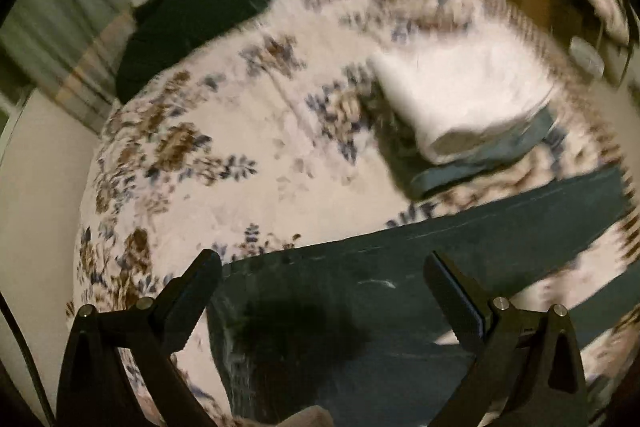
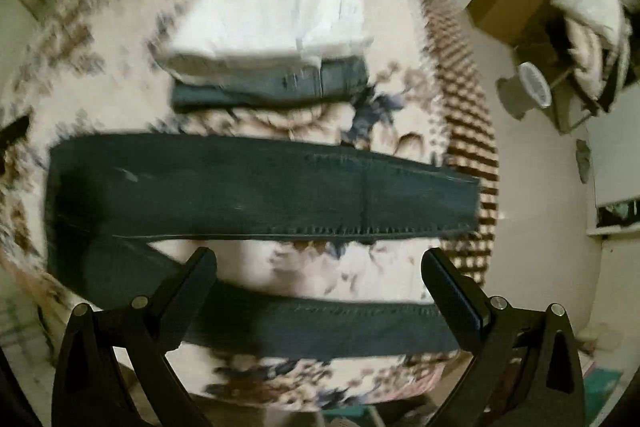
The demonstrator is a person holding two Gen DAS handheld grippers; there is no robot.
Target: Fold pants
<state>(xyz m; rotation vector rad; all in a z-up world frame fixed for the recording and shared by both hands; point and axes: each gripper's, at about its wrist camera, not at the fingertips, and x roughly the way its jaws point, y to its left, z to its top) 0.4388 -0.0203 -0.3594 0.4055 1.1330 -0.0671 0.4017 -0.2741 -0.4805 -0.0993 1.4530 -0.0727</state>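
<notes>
Dark blue-green pants point(image 2: 260, 187) lie spread on a floral bedspread point(image 2: 304, 267), their two legs running sideways and apart. In the left wrist view the waist end of the pants point(image 1: 340, 327) lies under my left gripper point(image 1: 322, 267), which hangs open above it with nothing between its fingers. My right gripper point(image 2: 320, 263) is open too, hovering over the gap between the two legs; the nearer leg point(image 2: 320, 327) passes beneath its fingers. Both views are blurred by motion.
A folded stack, white cloth point(image 2: 268, 27) on a blue garment point(image 2: 272, 87), sits farther back on the bed. A dark green heap point(image 1: 200, 7) lies at the far left. A cardboard box point(image 2: 508, 3) and clutter stand off the bed's right side.
</notes>
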